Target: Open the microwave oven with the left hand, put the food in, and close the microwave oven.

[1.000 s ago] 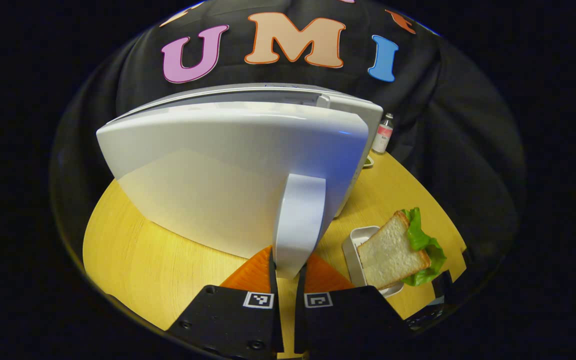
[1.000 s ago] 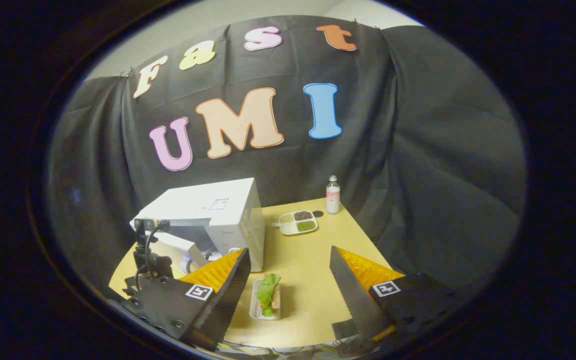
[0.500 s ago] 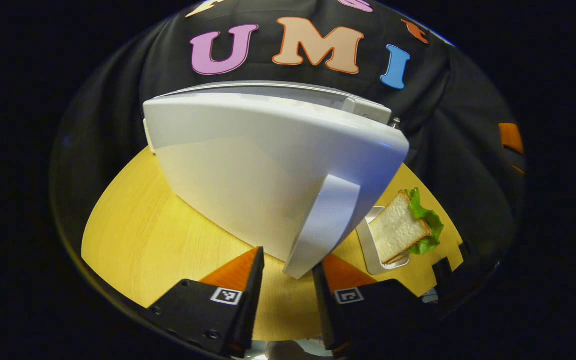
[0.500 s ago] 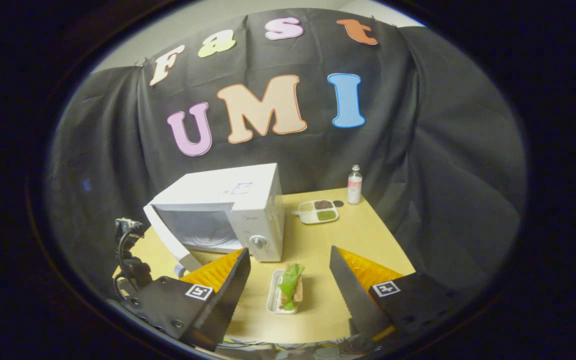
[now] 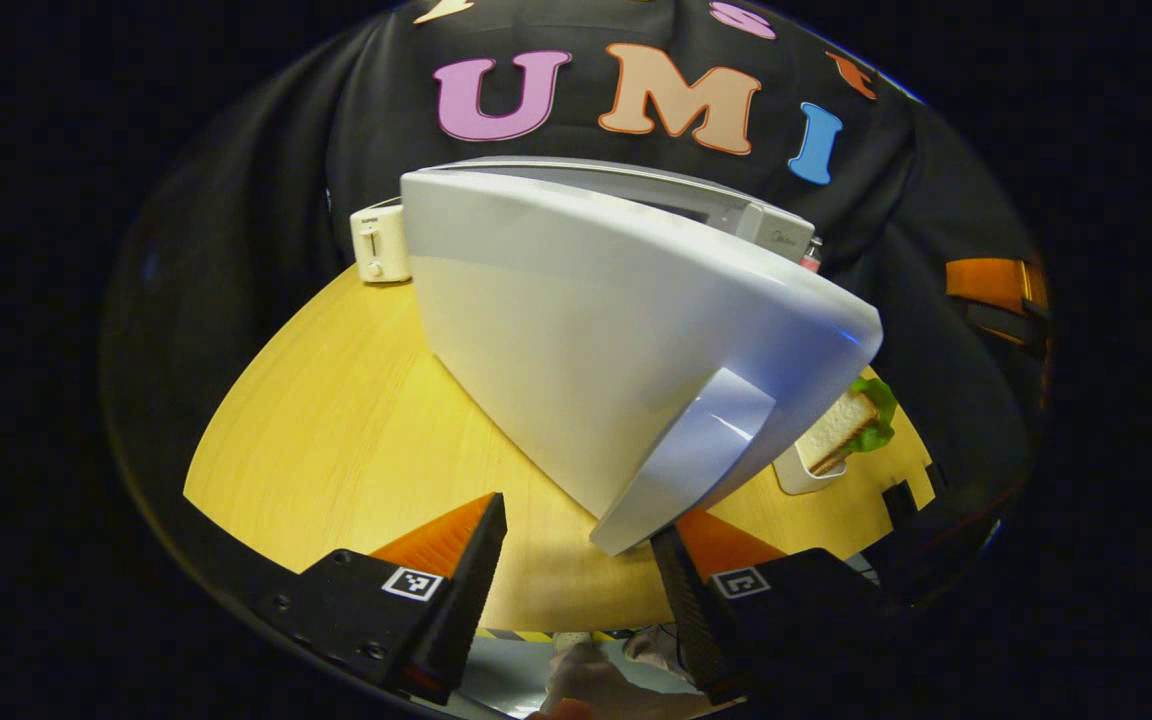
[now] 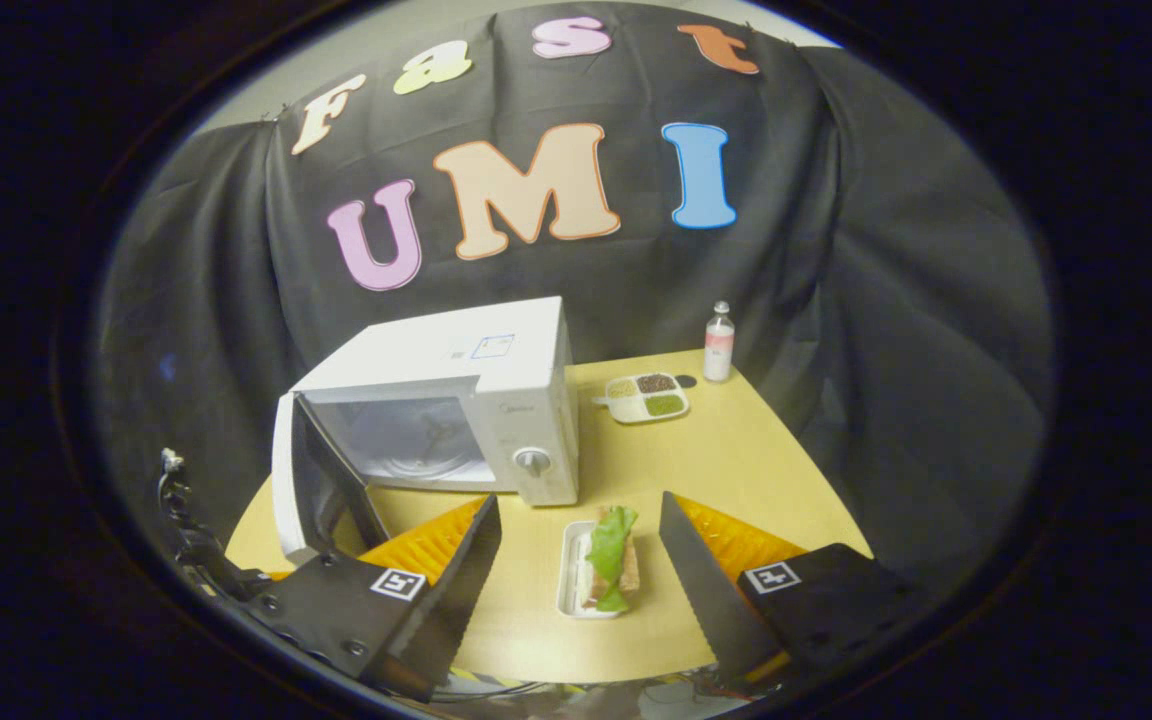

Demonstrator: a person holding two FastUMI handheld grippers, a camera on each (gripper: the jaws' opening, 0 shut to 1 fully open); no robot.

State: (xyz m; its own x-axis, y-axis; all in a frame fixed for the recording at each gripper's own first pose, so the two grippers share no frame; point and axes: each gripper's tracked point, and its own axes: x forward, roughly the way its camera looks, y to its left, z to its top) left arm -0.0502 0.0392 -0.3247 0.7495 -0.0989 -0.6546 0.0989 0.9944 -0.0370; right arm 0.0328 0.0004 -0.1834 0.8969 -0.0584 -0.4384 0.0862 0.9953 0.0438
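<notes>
The microwave oven stands at the far left of the bench, and its door is swung wide open toward the near left, so the cavity is free. In the left gripper view, the left gripper has its jaws wide apart, with the door handle just in front of them and not held. The right gripper also has its jaws wide and holds nothing. Directly ahead of it, the sandwich with a lettuce leaf lies in a small white tray, near the front edge of the bench, just right of the open door.

The next step is probably to pick up the food. The sandwich is soft and loosely layered; if the jaws close only on the bread, the lettuce may slide out or the slices may separate. If they take the thin tray rim instead, the tray may tilt and let the food fall. The open door is also close to the path into the cavity, so a wide swing could hit it. A divided dish and a bottle stand well apart, far right.
</notes>
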